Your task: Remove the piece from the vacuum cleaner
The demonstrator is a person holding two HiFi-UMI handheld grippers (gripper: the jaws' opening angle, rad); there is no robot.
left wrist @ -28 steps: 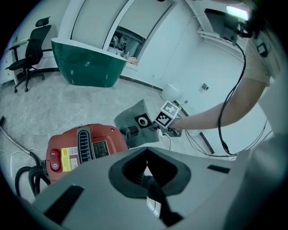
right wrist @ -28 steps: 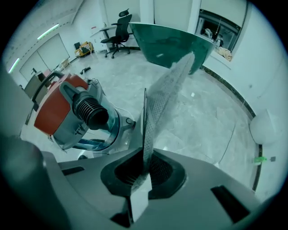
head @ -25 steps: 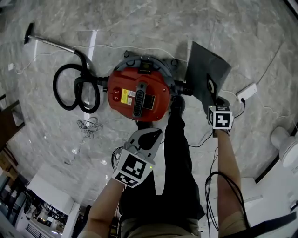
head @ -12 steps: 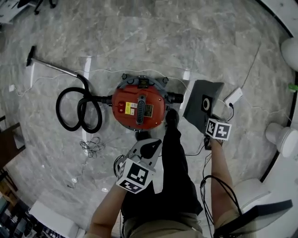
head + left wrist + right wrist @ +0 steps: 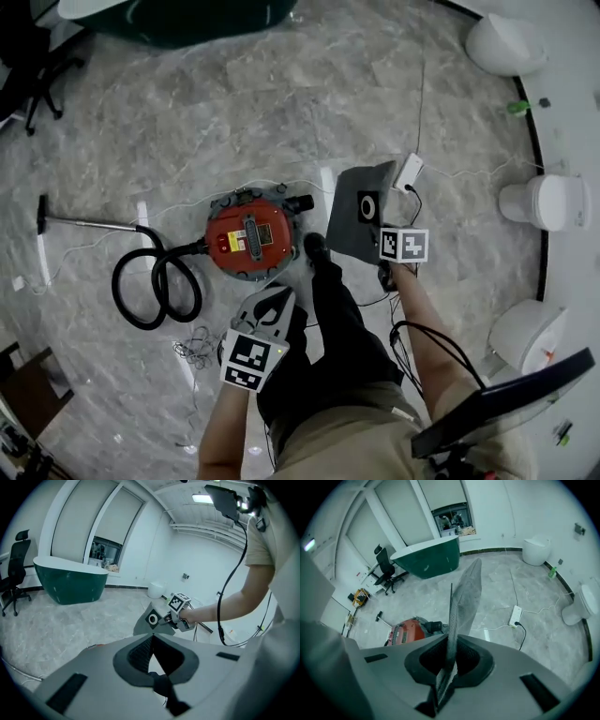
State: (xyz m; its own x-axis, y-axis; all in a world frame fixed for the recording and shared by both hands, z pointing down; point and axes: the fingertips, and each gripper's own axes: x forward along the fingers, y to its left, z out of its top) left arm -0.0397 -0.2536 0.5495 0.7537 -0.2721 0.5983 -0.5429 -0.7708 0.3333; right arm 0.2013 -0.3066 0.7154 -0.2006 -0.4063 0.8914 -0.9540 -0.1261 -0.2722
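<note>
View from above a person standing on a marble floor (image 5: pixel 234 122). Over the last second the view has risen and pulled back, and the grey dust bag (image 5: pixel 356 220) has come up and away from the red vacuum cleaner (image 5: pixel 248 242). It was close against the cleaner's right side; now it hangs in the air, clearly apart from it. The right gripper (image 5: pixel 449 660) is clenched on the bag's lower edge. The left gripper (image 5: pixel 153 639) is closed with nothing in it, held near the person's body. The piece looks fully removed, so the task seems essentially done.
</note>
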